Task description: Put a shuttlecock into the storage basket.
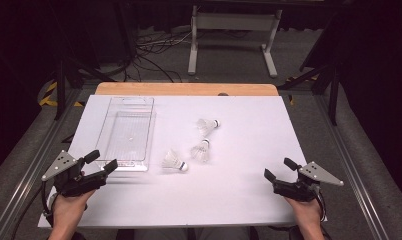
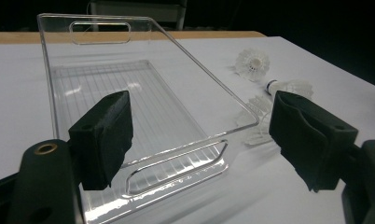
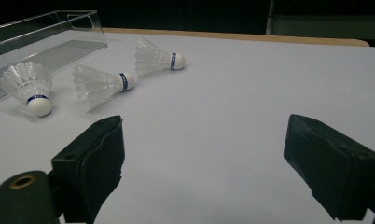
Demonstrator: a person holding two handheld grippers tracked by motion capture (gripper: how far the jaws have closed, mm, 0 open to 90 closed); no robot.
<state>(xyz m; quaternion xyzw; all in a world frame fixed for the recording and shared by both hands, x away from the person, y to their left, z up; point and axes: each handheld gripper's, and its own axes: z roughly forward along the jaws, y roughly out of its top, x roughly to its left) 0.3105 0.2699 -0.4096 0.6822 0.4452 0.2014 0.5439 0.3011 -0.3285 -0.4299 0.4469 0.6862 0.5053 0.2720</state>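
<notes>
Both empty and wide open, the left hand-held gripper (image 1: 102,161) faces the clear tray (image 1: 127,133), the right hand-held gripper (image 1: 279,169) three shuttlecocks (image 1: 175,161) ahead.

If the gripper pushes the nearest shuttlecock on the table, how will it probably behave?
The nearest shuttlecock lies on its side with a round cork tip, so it would likely roll in a curve rather than slide straight. Its thin white feather skirt looks light and fragile; a hard squeeze may bend it. The smooth white table probably offers little grip.
</notes>
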